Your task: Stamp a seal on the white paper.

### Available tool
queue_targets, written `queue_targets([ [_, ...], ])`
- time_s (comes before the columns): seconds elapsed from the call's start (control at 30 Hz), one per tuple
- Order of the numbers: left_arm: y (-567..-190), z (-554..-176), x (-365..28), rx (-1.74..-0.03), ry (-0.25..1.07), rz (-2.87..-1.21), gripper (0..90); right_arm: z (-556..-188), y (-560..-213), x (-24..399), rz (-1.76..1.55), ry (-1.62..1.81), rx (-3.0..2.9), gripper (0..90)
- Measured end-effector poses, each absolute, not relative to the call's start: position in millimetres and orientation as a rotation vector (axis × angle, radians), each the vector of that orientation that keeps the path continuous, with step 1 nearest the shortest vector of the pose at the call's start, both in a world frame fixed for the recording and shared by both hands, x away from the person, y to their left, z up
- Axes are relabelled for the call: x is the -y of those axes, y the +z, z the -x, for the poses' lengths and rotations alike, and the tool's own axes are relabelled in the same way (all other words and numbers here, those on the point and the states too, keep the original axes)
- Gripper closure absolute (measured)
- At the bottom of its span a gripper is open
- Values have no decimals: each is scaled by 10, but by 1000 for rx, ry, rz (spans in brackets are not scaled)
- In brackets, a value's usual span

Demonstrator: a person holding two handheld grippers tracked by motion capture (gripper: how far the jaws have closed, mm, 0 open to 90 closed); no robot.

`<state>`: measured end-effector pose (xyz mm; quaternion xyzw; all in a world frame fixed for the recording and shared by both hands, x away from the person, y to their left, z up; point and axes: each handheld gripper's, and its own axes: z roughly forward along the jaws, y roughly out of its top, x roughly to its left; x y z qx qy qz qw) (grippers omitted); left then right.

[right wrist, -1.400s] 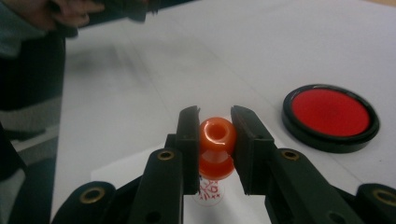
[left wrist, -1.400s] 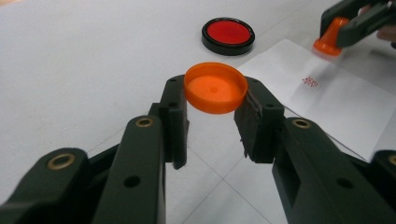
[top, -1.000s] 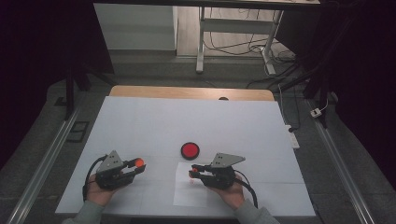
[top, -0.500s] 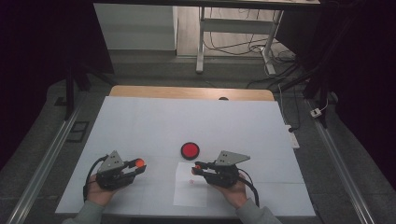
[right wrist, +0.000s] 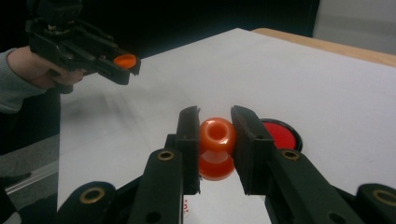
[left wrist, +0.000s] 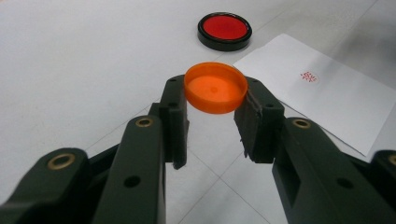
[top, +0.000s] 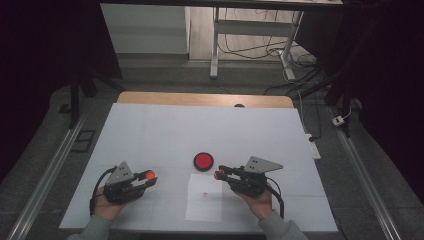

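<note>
While the left gripper (top: 145,177) hangs well to the left of the red ink pad (top: 203,161), its fingers (left wrist: 175,112) are clamped on an orange cap (left wrist: 215,87), held flat with its hollow side up. Just right of and nearer than the ink pad, the right gripper (top: 220,174) has its fingers (right wrist: 189,135) clamped on an orange stamp (right wrist: 217,147), raised above the white paper (top: 205,200) on the surface (top: 150,130). Cap and stamp face each other across the gap, so the right hand is nearer the pad.
</note>
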<state>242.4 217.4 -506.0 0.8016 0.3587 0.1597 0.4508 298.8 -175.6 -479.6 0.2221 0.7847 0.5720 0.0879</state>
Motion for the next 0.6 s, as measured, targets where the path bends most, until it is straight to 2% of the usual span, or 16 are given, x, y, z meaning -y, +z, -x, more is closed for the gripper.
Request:
queue_targets([
  [0.6, -5061, -2418, -2138, -874, 394, -1996, 650, -2999, -4742, 1828, -674, 1717, -2296, 720],
])
